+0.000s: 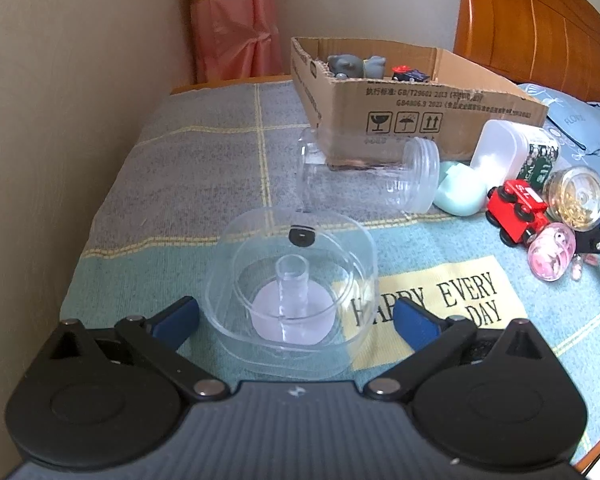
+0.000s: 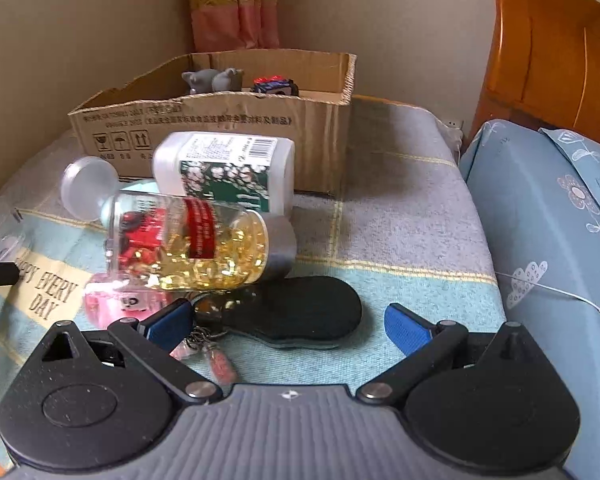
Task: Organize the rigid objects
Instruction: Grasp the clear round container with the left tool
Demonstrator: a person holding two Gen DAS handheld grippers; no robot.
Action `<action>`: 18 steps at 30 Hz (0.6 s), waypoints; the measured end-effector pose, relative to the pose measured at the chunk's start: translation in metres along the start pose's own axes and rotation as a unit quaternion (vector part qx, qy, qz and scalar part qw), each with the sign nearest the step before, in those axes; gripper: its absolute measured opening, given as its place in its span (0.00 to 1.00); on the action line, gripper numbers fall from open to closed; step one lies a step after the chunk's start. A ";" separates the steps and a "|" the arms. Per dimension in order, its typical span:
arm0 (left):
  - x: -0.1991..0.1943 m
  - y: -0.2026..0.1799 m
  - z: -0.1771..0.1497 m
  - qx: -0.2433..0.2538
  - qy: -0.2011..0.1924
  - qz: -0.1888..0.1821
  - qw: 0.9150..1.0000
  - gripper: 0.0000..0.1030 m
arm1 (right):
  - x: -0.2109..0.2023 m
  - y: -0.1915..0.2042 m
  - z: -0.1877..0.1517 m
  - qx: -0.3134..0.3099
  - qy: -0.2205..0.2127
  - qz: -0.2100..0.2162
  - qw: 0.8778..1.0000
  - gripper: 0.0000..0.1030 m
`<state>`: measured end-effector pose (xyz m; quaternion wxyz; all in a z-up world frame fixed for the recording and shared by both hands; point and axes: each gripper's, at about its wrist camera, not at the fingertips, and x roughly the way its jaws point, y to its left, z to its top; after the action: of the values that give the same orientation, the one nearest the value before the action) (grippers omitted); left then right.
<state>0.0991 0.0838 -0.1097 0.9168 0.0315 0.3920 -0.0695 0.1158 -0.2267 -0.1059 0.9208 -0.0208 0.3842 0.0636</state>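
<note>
Both views are lit by soft, even daylight, moderately bright, with only faint shadows under the cardboard box [image 1: 400,116]. Fisheye bending curves the wall at the left and darkens the frame corners. The clear container [image 1: 292,300] in the left view's centre shows pale glare. In the right view the capsule bottle [image 2: 192,244] at centre left looks slightly smeared.

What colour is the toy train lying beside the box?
Red with black wheels; left wrist view shows it best.
</note>
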 end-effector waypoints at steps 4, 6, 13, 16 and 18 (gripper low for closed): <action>0.002 -0.006 0.002 0.013 -0.003 -0.010 1.000 0.99 | -0.003 -0.010 -0.002 0.010 -0.001 -0.002 1.000 1.00; 0.003 -0.009 0.002 0.015 -0.003 -0.016 1.000 0.99 | -0.005 -0.014 -0.002 0.010 -0.003 -0.010 1.000 1.00; 0.006 -0.009 0.003 0.008 -0.007 -0.019 1.000 0.99 | -0.001 -0.026 -0.001 0.014 0.002 -0.032 0.999 1.00; 0.006 -0.008 0.003 0.010 -0.009 -0.021 1.000 0.99 | 0.002 -0.027 -0.001 0.007 -0.006 -0.022 1.000 1.00; 0.005 -0.008 0.002 0.013 -0.011 -0.024 1.000 0.99 | 0.005 -0.028 -0.001 -0.005 -0.008 -0.017 1.000 1.00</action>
<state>0.1029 0.0756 -0.1120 0.9185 0.0338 0.3820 -0.0967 0.1225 -0.2540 -0.1102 0.9246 -0.0317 0.3764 0.0502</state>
